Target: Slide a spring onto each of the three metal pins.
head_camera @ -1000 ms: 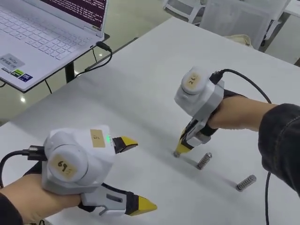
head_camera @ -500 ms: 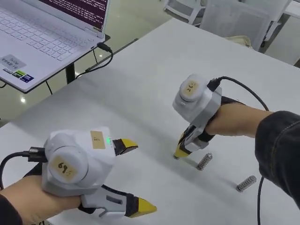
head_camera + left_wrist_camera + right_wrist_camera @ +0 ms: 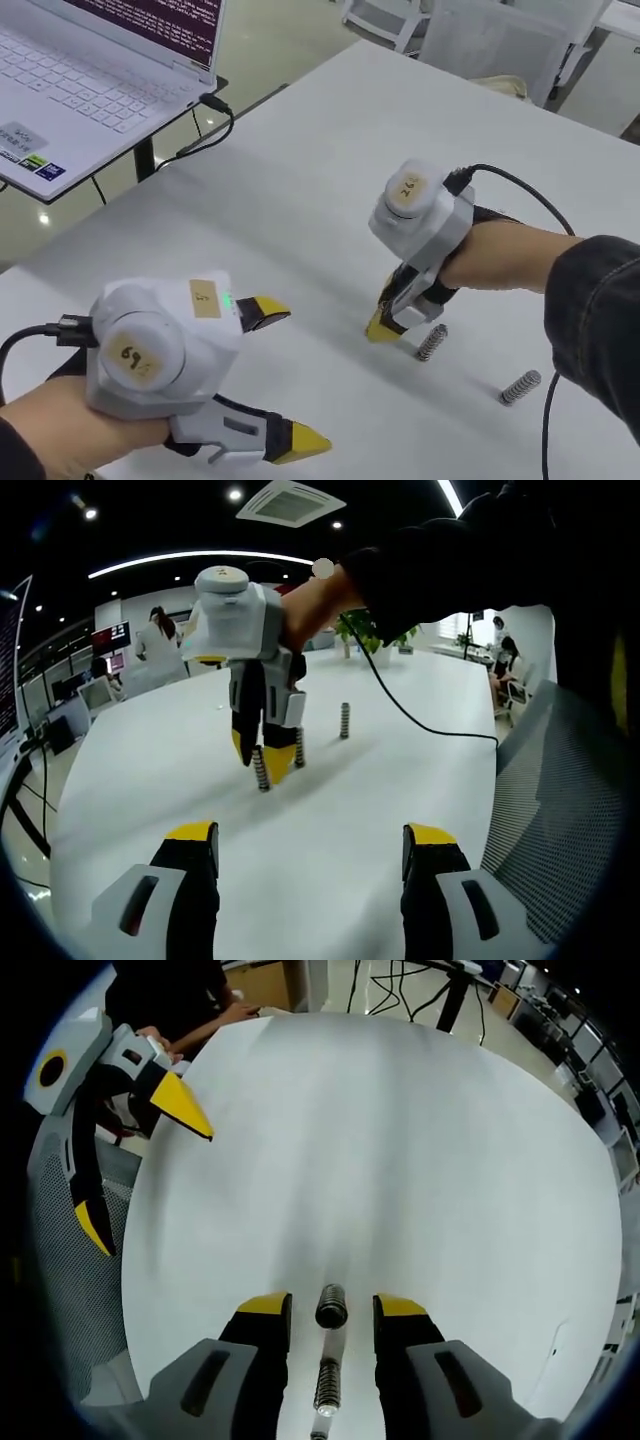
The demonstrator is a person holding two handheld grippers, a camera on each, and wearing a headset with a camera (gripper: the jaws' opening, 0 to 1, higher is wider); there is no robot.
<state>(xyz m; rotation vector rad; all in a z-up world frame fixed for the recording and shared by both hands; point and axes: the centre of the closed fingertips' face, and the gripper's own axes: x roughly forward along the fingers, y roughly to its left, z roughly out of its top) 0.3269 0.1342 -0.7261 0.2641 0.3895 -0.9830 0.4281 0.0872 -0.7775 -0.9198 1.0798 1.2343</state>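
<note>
Small dark coiled metal spring stood upright between yellow-tipped jaws of right gripper, low centre of right gripper view. Jaws narrowly apart; we could not tell whether they pinched it. In head view we saw second spring just right of those tips, third spring toward lower right. Left gripper, lower left, gaped wide, holding nothing. White tabletop beneath; silver laptop upper left.

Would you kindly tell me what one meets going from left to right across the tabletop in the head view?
left gripper → right gripper → middle spring → rightmost spring
</note>
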